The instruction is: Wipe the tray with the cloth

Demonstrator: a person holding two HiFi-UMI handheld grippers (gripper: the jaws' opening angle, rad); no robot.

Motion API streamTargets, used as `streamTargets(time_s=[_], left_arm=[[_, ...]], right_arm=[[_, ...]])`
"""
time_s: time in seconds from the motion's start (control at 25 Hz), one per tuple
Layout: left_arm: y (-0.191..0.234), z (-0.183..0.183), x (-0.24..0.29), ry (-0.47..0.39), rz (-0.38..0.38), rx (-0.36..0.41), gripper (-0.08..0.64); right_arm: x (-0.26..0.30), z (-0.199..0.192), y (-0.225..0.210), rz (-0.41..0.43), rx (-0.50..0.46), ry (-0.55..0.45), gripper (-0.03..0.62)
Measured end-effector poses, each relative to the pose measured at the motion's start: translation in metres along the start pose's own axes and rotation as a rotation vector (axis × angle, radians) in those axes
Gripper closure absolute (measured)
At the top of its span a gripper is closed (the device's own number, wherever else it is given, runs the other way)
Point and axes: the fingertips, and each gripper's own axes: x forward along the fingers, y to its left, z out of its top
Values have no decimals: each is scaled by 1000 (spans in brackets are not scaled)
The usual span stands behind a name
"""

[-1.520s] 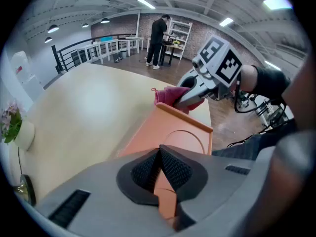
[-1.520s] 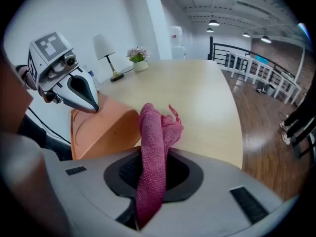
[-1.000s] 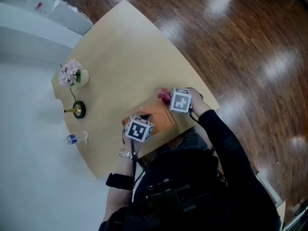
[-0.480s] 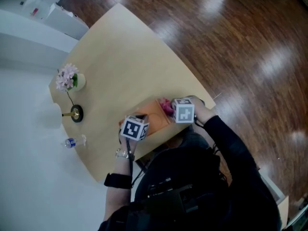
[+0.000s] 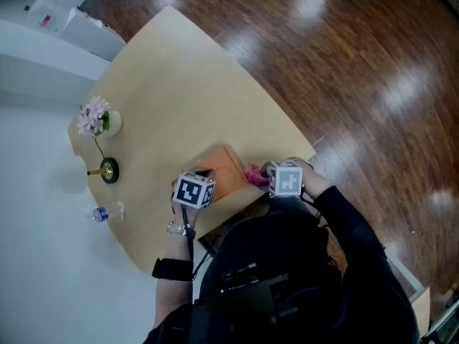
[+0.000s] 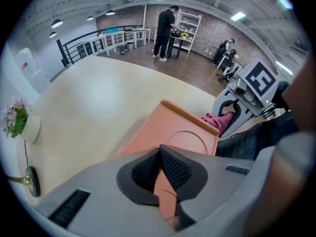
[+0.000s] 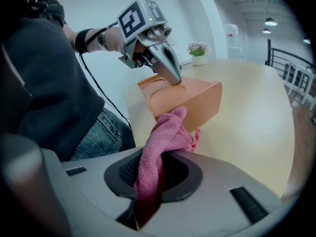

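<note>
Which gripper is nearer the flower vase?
Left. The left gripper grips the tray on the vase side; the right gripper, holding the cloth, is at the tray's far edge.

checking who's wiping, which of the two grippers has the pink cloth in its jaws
The right gripper: its jaws are shut on the pink cloth, while the left gripper clamps the orange tray's edge.
</note>
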Motion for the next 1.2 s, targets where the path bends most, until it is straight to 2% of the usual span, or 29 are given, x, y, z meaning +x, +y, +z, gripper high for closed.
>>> streamTargets(time_s=[0.16,0.28,0.36,0.52,0.64,0.96,1.2], left_arm=[[0,0,0,-14,-2,-22,555],[2,0,1,-20,12,-32,555],[3,0,2,-21,19,-33,555],[-1,0,2,-31,-1,-56,555],[-1,0,2,-33,-1,-67,555],[3,2,1,-41,2,-58,555],[1,1,1,-42,-16,-55,555]], right_arm=[[-23,14,-48,-118,130,-64,525],[-27,38,-83,-210,153,-69,525],[-20,50,-100,-228,157,-57,525],[-5,69,-127,-233,112,-36,525],[4,74,-129,-191,79,-19,525],[-1,67,-95,-126,-35,-6,526],[2,46,-56,-84,-56,40,525]])
